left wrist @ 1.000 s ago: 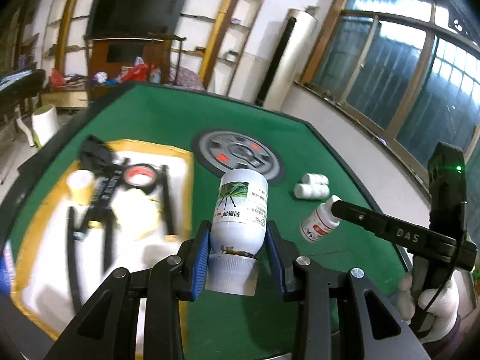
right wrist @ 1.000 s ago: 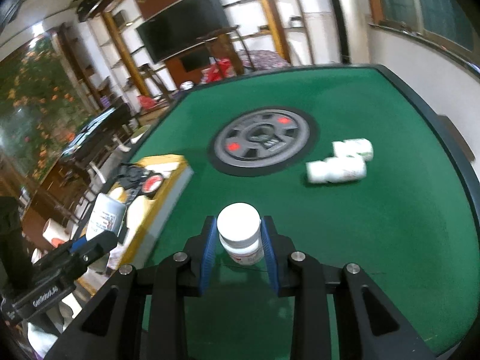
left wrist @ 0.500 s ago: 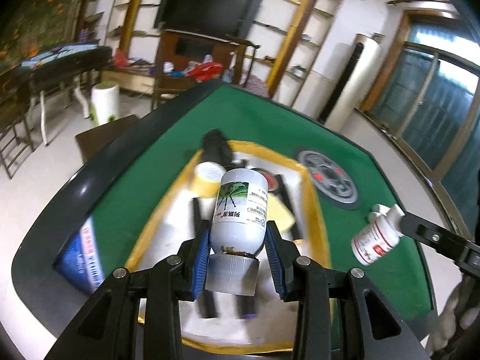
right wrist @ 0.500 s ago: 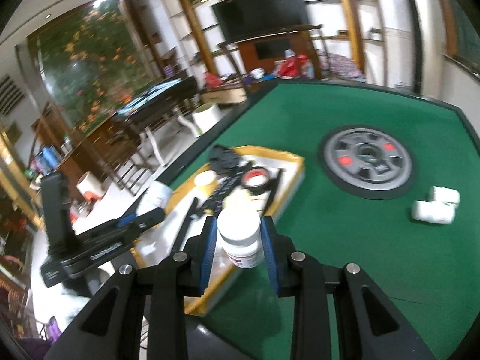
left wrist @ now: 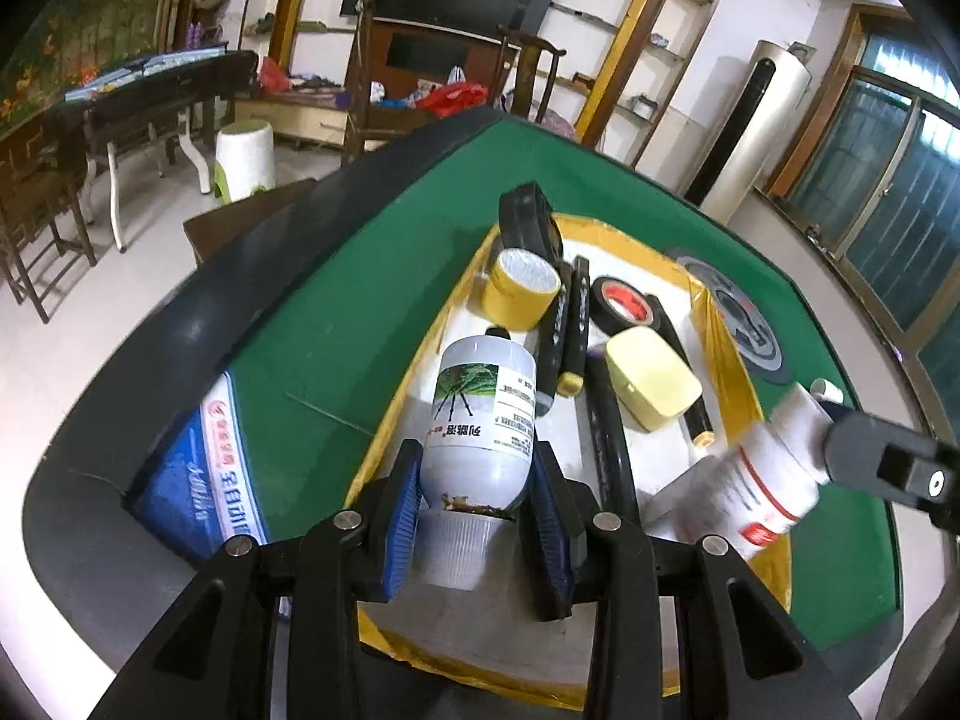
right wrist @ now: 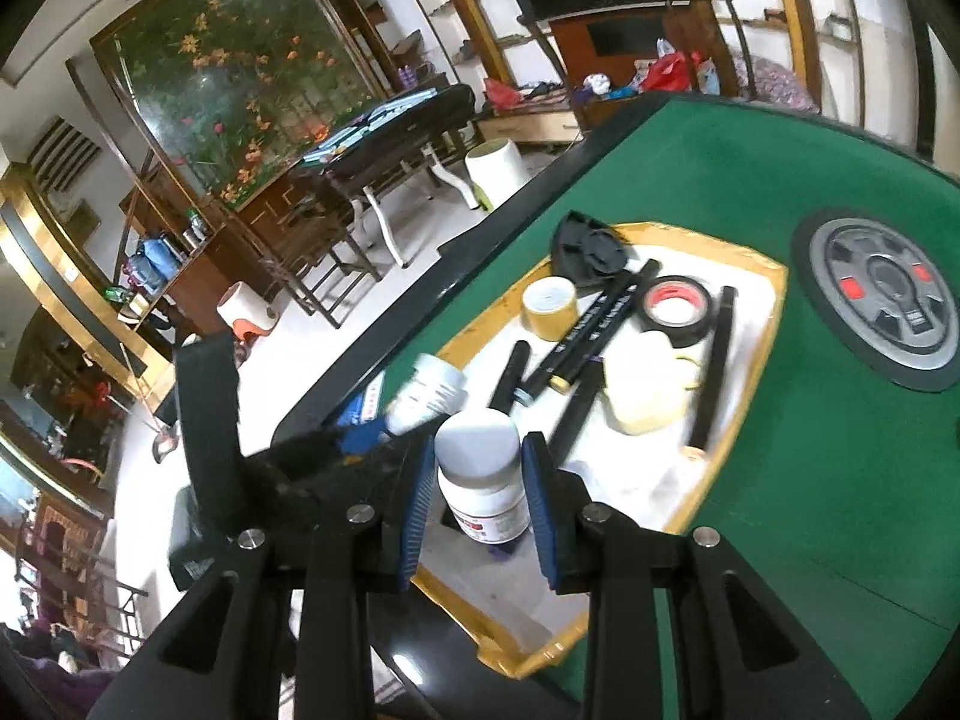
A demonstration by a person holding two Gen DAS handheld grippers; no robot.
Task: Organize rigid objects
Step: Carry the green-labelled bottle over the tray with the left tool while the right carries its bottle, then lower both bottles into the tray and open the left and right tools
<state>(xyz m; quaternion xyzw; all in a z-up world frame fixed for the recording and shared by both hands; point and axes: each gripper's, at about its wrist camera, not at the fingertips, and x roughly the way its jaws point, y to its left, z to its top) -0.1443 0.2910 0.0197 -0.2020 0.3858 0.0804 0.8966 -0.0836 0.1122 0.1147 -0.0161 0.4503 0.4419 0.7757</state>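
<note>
My left gripper (left wrist: 477, 513) is shut on a white bottle with a plant-picture label (left wrist: 483, 414), held cap-down over the near end of the yellow-rimmed white tray (left wrist: 741, 372). My right gripper (right wrist: 478, 495) is shut on a small white pill bottle with a red-marked label (right wrist: 483, 483), also over the tray's near end (right wrist: 765, 324). That pill bottle shows in the left wrist view (left wrist: 765, 492), tilted, at the right. The tray holds a yellow tape roll (left wrist: 522, 291), a black tape roll with red core (left wrist: 624, 306), a pale yellow case (left wrist: 651, 378) and several black pens.
A round grey-and-black disc (right wrist: 882, 297) lies on the green table beyond the tray. A blue and white packet (left wrist: 204, 480) lies at the table's near left edge. A black folded item (right wrist: 588, 249) sits at the tray's far end. Chairs, tables and a white stool stand on the floor at left.
Both grippers have swung left from the green felt to above the tray, each still holding its bottle. The two loose white bottles near the disc have left the view.
</note>
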